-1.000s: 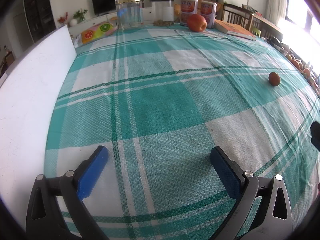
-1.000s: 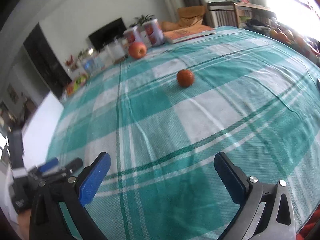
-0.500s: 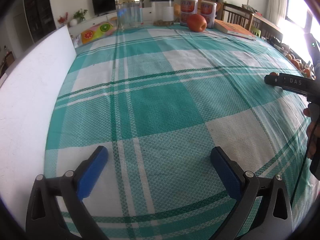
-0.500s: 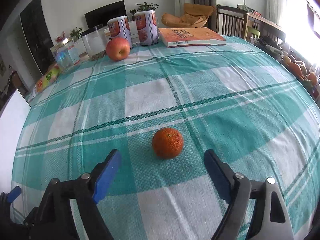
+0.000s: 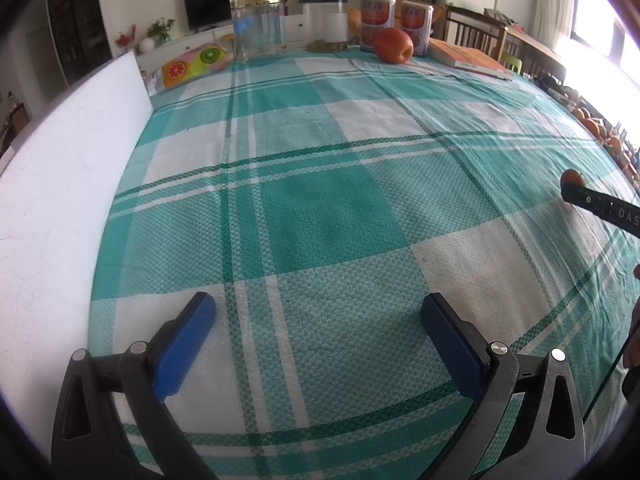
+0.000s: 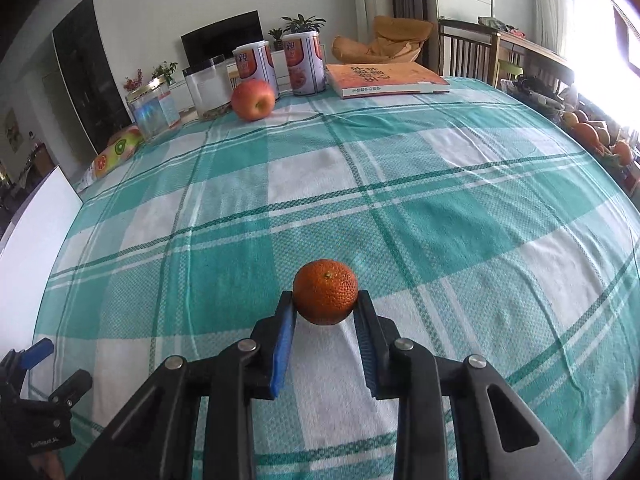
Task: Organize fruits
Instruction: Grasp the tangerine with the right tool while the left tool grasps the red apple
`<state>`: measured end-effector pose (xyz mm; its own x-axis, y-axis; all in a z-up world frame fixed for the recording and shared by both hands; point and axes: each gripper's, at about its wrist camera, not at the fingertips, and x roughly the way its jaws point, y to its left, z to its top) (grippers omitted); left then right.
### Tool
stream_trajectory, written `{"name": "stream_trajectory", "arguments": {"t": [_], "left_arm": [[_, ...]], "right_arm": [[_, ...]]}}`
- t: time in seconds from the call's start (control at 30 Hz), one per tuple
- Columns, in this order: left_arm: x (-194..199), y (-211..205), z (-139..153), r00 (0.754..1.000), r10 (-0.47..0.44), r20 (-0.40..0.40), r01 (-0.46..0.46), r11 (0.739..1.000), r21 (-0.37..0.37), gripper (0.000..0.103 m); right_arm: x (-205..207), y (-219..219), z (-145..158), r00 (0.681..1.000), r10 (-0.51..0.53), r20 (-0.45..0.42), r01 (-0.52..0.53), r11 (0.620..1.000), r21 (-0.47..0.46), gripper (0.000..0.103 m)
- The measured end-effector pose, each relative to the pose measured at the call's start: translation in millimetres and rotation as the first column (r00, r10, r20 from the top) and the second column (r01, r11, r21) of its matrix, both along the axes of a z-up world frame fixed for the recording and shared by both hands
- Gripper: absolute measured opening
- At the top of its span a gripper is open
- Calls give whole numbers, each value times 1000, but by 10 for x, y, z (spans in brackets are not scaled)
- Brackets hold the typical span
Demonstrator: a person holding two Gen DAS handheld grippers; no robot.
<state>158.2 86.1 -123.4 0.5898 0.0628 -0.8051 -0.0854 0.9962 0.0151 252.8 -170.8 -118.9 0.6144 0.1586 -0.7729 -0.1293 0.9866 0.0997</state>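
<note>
At the near edge of the table, the left gripper [image 5: 316, 320] hangs over the green-and-white checked tablecloth [image 5: 332, 216] with its blue pads spread wide and nothing between them. To its left a white board [image 5: 60, 200] lies along the cloth's edge. Further right, the right gripper [image 6: 325, 306] has its pads closed against both sides of a small mandarin [image 6: 325, 291], which sits low over a white square of the cloth; whether it is lifted clear cannot be told. In the left wrist view the same fruit shows only partly behind the dark finger at the right margin.

Mid-table the cloth is lightly creased and bare. At the far edge stand a red apple [image 6: 253, 100], two printed tins [image 6: 280, 68] just behind it, a clear jar with a gold lid [image 6: 152, 110], a second clear canister [image 6: 208, 86], an orange-covered book [image 6: 384, 80] lying flat, and a fruit-patterned packet [image 6: 116, 156] at the left corner. More oranges [image 6: 592, 136] are heaped beyond the right edge.

Behind the table: a dark television [image 6: 222, 38], potted plants [image 6: 302, 24], wooden chairs [image 6: 464, 50], a pale wall, and a bright, overexposed window at right.
</note>
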Motion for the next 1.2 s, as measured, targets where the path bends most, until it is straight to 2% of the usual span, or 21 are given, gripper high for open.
{"name": "stream_trajectory", "arguments": {"t": [0.13,0.17,0.23,0.27,0.3,0.33,0.43,0.53,0.67,0.8,0.9,1.07,1.2], "left_arm": [[0,1,0,1000,0,0,0,1000,0,103],[0,1,1,1000,0,0,0,1000,0,103],[0,0,-1,1000,0,0,0,1000,0,103],[0,1,0,1000,0,0,0,1000,0,103],[0,1,0,1000,0,0,0,1000,0,103],[0,1,-1,1000,0,0,0,1000,0,103],[2,-1,1,1000,-2,-2,2,1000,1,103],[60,-12,59,999,5,-36,-5,1000,0,100],[212,-56,467,998,16,56,-10,995,-103,100],[721,-211,834,993,-29,111,49,982,-183,101],[1291,-384,821,991,-114,68,127,967,-220,101],[2192,-705,584,984,-174,23,175,979,-106,100],[2817,-848,530,986,-159,48,160,987,-15,100]], "right_arm": [[-32,73,-43,1000,18,1,-18,999,-44,31],[-36,74,-52,1000,23,6,-22,999,-43,36],[-37,94,-53,999,41,5,-41,998,-42,53],[-36,110,-62,999,37,1,-37,998,-58,74],[-33,114,-65,1000,30,0,-30,997,-71,82],[-37,114,-64,999,32,1,-32,997,-68,86],[-13,92,-84,999,30,-16,-31,998,-56,86],[-12,81,-83,999,30,-17,-31,998,-49,89],[3,110,-96,999,43,-27,-44,998,-52,96],[10,151,-114,998,54,-38,-57,996,-75,100],[15,181,-126,997,63,-46,-67,994,-92,102],[19,209,-140,996,71,-53,-77,991,-110,103],[16,209,-141,996,73,-54,-79,991,-112,103]]}}
